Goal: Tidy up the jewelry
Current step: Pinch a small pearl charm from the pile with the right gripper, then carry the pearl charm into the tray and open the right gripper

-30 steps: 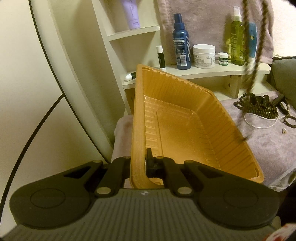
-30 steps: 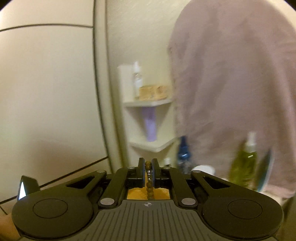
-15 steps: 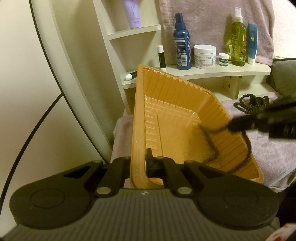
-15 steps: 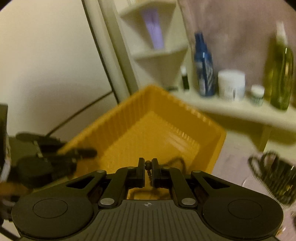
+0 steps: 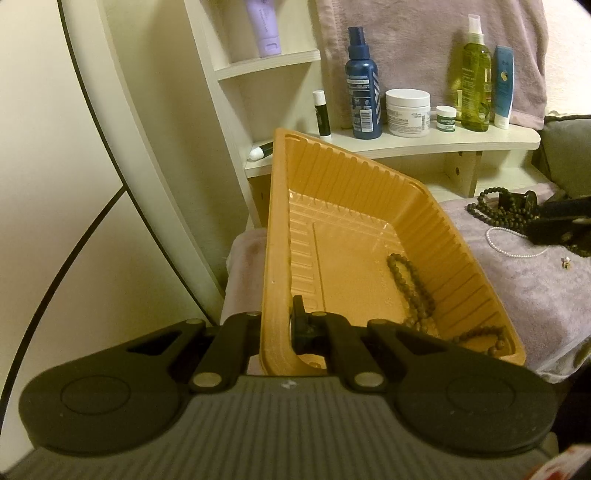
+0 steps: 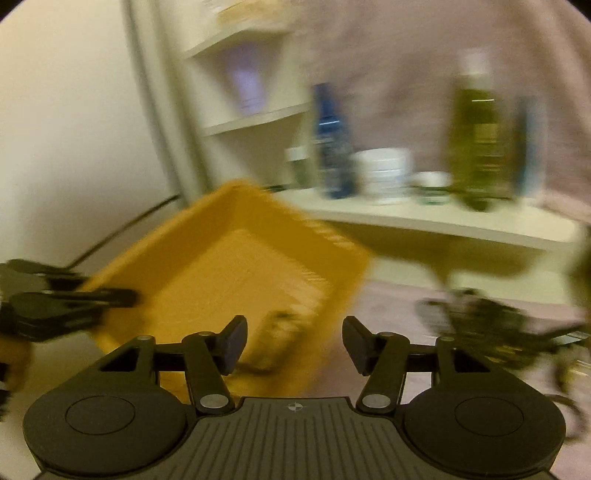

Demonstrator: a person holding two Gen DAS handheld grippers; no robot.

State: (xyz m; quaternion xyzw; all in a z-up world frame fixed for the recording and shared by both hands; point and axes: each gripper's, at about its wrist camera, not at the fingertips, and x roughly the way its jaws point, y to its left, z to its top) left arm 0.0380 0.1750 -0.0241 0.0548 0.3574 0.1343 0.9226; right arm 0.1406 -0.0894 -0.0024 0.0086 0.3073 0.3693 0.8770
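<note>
My left gripper (image 5: 286, 325) is shut on the near wall of an orange plastic tray (image 5: 354, 184), which it holds tilted above a lilac towel (image 5: 524, 280). A brown bead necklace (image 5: 413, 291) lies loose inside the tray near its right wall. My right gripper (image 6: 293, 345) hangs over the tray's (image 6: 229, 266) near corner, jaws opening with nothing between them; it also shows at the right edge (image 5: 557, 221) of the left wrist view. A pile of dark bead strands (image 5: 498, 208) and a white pearl strand (image 5: 513, 243) lie on the towel at the right.
A shelf (image 5: 424, 144) behind the tray carries a blue bottle (image 5: 362, 99), a white jar (image 5: 408, 112), a small jar, a green spray bottle (image 5: 474, 74) and a lip balm stick. A lilac tube (image 5: 264, 26) stands on a higher shelf. A pale wall is at the left.
The right gripper came down over the tray with the brown necklace, opened and let it go; the necklace now lies in the tray. The left gripper and tray stayed still.
</note>
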